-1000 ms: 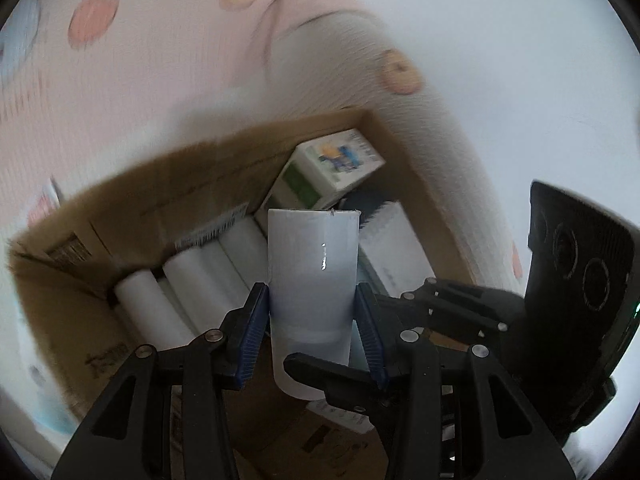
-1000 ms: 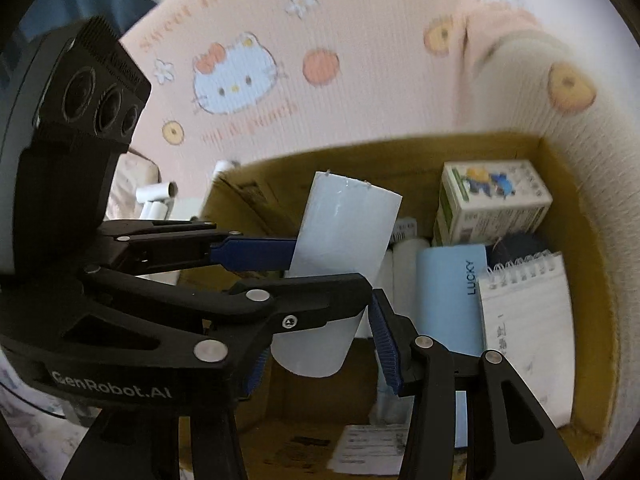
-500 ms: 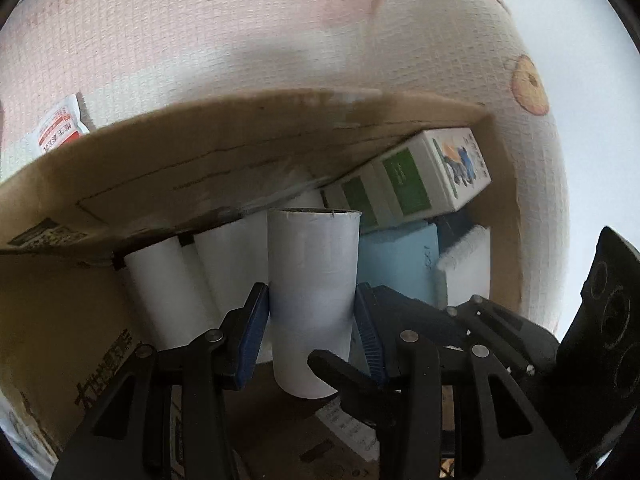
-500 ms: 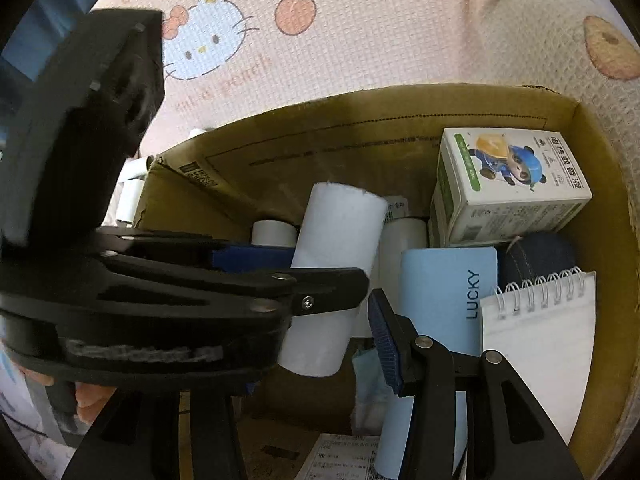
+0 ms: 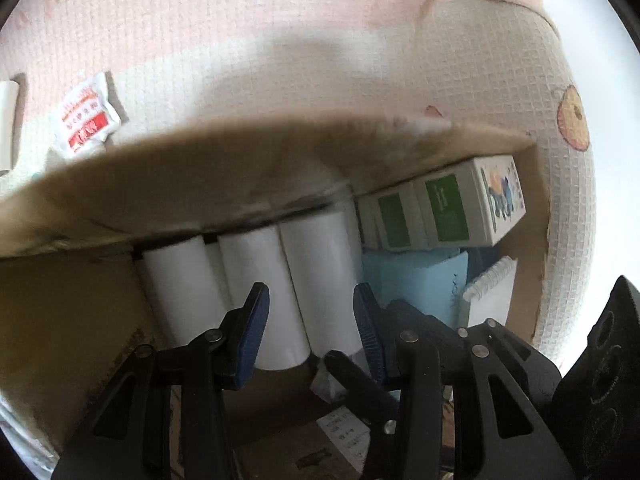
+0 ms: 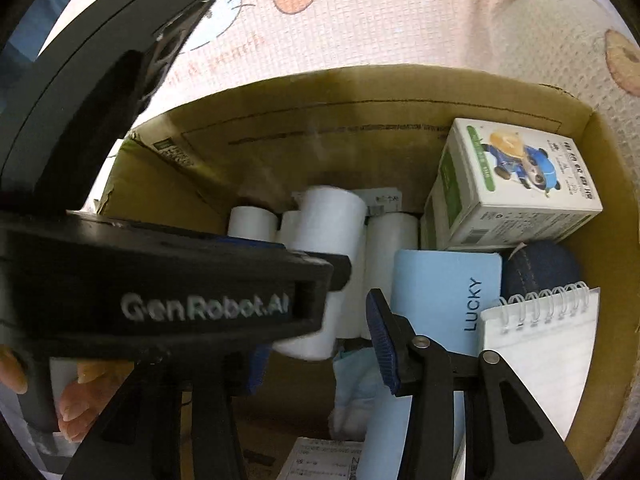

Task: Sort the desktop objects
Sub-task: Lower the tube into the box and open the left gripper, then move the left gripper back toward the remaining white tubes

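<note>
Both grippers down in the cardboard box (image 6: 600,184), white roll (image 5: 320,280) between the left's pads

Left gripper (image 5: 312,332) jaws fairly wide, blue pads against the roll, which lies among other white rolls (image 5: 184,284) by the far wall. Right gripper (image 6: 320,344) closing; whether its pads press anything, cannot tell. Blue LUCKY booklet (image 6: 440,300), spiral notepad (image 6: 552,344), green-white carton (image 6: 516,184) alongside

White paper roll (image 5: 320,280): formerly upright above the cardboard box (image 5: 200,184), now lowered among the other rolls at frame centre. Left gripper (image 5: 312,328): tilted deeper into the box. Right gripper (image 6: 320,340): lower, jaws closing, nothing visibly pinched.
</note>
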Demonstrator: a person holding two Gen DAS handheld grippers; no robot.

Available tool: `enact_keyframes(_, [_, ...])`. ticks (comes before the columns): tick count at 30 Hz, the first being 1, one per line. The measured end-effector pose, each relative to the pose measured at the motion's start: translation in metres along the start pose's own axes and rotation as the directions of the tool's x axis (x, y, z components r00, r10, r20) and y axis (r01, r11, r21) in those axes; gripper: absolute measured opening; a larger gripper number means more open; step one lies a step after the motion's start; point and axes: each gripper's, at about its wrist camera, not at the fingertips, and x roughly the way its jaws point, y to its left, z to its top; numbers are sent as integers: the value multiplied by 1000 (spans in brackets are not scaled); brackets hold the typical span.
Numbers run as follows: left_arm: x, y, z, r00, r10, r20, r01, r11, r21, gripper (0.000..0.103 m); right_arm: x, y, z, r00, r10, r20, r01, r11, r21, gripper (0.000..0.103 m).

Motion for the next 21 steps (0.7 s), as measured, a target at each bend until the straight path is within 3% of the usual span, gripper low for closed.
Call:
enact_keyframes(4, [-7, -2, -2, 999, -31, 11, 30, 999, 31, 47, 0, -4, -1, 1000, 11, -1, -11, 1000, 12, 42])
enact_keyframes(8, [-13, -5, -5, 998, -15, 56, 9, 993, 115, 18, -5, -1, -4, 1000, 16, 16, -16, 1000, 7, 42])
enact_keyframes(12, [-19, -6, -8, 995, -69, 70, 57, 984, 166, 6, -9, 4, -7, 999, -15, 40, 15, 1000, -3, 42])
enact_keyframes(13, [-21, 0, -12, 995, -80, 67, 67, 983, 170, 6, -12, 6, -8, 998, -18, 53, 18, 1000, -7, 38])
enact_keyframes(15, [-20, -1, -10, 990, -124, 60, 113, 981, 158, 6, -20, 13, -11, 995, 16, 94, -12, 999, -41, 20])
enact_keyframes(16, [-19, -1, -9, 986, -161, 51, 152, 977, 148, 6, -23, 15, -12, 995, 13, 100, -9, 999, -45, 20])
enact_keyframes(18, [-14, -3, -7, 981, -193, 22, 189, 975, 114, 6, -27, 16, -14, 993, -70, 92, 73, 997, -28, 20])
enact_keyframes(21, [-3, -8, -11, 988, -154, -2, 154, 983, 104, 6, -31, 18, -21, 982, -172, 75, 175, 984, -43, 20])
